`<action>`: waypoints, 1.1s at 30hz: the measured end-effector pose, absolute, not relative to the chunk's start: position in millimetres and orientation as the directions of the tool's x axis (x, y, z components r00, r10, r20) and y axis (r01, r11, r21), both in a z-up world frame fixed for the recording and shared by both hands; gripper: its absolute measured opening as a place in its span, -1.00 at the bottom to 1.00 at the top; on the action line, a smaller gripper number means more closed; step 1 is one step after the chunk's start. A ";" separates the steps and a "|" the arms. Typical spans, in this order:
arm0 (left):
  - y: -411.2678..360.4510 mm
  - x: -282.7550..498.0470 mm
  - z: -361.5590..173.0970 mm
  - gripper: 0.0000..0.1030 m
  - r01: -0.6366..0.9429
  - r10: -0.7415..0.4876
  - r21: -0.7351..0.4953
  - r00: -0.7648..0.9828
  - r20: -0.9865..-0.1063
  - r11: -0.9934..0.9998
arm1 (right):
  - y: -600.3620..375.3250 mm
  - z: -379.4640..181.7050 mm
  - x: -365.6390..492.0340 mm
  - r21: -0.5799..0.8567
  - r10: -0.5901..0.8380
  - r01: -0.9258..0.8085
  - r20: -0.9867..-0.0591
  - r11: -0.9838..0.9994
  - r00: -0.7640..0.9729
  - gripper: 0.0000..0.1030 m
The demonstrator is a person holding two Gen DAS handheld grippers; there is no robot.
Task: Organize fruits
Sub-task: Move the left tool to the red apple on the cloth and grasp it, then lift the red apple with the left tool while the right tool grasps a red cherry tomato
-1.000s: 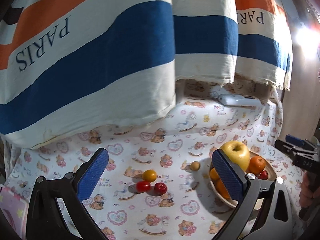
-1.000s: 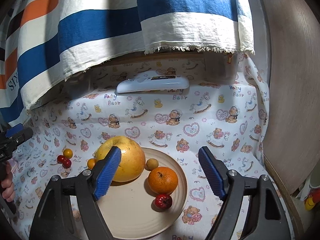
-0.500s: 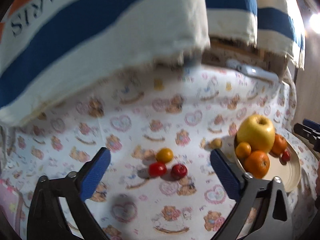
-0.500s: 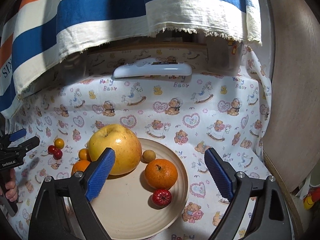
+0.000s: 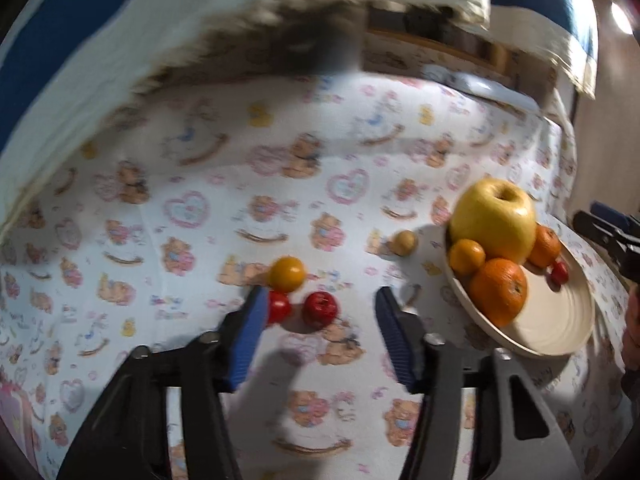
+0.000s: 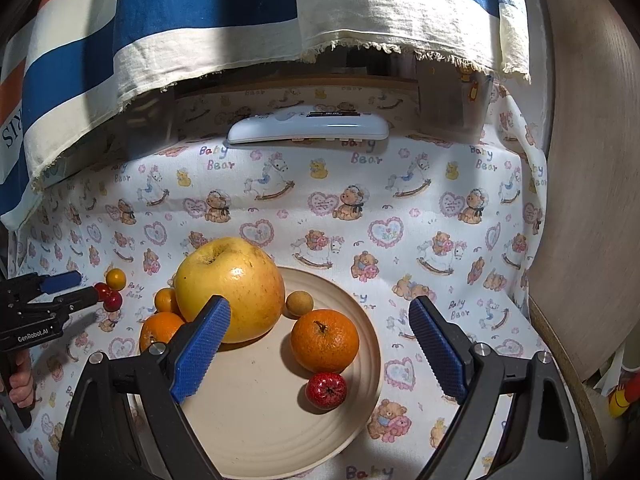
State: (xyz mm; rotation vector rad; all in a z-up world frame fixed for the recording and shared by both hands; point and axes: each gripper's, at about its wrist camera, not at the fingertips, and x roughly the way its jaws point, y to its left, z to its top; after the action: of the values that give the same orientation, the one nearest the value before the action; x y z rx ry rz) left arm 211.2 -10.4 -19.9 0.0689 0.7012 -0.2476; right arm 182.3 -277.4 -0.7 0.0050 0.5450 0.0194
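Observation:
A cream plate point(image 6: 280, 420) point(image 5: 560, 320) holds a big yellow apple point(image 6: 230, 286) point(image 5: 494, 220), oranges point(image 6: 324, 340) point(image 5: 498, 290) and a small red fruit point(image 6: 326, 390). On the cloth to its left lie two red fruits point(image 5: 320, 308) point(image 5: 279, 307) and a small yellow-orange one point(image 5: 286, 274). A tan round fruit point(image 5: 404, 242) lies beside the plate's rim. My left gripper point(image 5: 320, 308) is open with its fingertips on either side of the right red fruit. My right gripper point(image 6: 320, 320) is open and empty above the plate.
A white remote point(image 6: 308, 128) lies at the back. A striped towel point(image 6: 200, 20) hangs over the back. A wooden panel point(image 6: 592, 160) stands on the right. The baby-bear cloth point(image 6: 400, 220) covers the surface.
My left gripper has moved down and forward to the small fruits, and its jaws have narrowed around the red one. My right gripper has moved closer over the plate.

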 end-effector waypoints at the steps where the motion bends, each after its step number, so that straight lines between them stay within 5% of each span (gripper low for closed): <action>1: -12.3 212.9 -21.7 -0.25 0.259 -0.214 -0.030 0.721 -0.659 0.965 | -277.4 0.1 181.8 0.007 0.018 -0.017 -0.516 1.000 0.857 0.78; 17: -29.4 250.9 -46.6 -0.31 0.270 -0.131 0.042 0.592 -0.795 0.962 | -283.3 10.6 174.9 0.015 0.010 -0.003 -0.479 1.000 0.878 0.78; 21: -29.8 255.4 -45.7 -0.52 0.261 -0.138 0.025 0.588 -0.797 0.965 | -283.1 14.3 172.9 0.019 0.002 0.008 -0.468 1.000 0.884 0.78; 33: -22.5 206.4 9.5 -0.52 0.246 -0.172 0.030 0.754 -0.634 0.969 | -278.1 25.2 163.4 0.033 0.016 -0.002 -0.437 0.999 0.899 0.78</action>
State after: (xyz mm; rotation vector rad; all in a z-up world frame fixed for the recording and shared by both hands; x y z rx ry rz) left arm 206.4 -22.5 9.5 0.1145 0.6802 -0.2284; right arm 163.4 -278.1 25.2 0.0318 0.4527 0.0091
